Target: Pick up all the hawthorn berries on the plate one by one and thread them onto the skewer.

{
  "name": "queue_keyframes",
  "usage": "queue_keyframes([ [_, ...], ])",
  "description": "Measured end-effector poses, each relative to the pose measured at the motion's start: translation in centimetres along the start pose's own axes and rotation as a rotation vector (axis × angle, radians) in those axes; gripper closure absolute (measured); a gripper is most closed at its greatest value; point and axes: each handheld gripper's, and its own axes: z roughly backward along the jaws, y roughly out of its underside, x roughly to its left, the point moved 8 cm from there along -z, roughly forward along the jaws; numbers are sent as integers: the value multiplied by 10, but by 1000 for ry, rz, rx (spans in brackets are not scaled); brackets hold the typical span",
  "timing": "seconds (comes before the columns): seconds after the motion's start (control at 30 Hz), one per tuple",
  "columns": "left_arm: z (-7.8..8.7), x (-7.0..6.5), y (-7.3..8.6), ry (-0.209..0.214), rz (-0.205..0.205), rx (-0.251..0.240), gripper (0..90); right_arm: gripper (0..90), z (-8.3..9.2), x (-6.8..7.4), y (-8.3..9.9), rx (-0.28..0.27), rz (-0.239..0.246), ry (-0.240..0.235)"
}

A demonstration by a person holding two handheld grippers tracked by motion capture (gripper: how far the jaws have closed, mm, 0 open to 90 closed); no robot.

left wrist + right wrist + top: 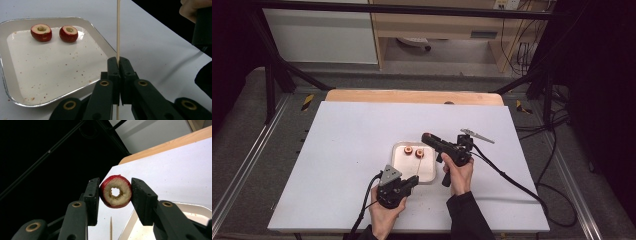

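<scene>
We count three cored red fruit pieces [115,191], two of them in one tray [15,92], plus one wooden skewer [118,30]

Thin wooden skewer [118,30], standing upright, pinched near its lower end. Cored red fruit ring [116,191], pale flesh with a hole through the middle, clamped on its skin sides and held up off the desk, cut face toward the camera.
</scene>
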Motion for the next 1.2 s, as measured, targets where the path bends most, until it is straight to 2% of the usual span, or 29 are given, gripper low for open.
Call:
queue_keyframes([
  [0.23,-1,-2,-4,6,21,-15,883,602,0,2,0,-28,9,-7],
  [0.8,-2,-2,-7,12,47,-24,883,602,-1,4,4,-41,24,-26],
  [1.2,-2,-3,-11,22,103,-47,883,603,-3,4,13,-26,42,-30],
])
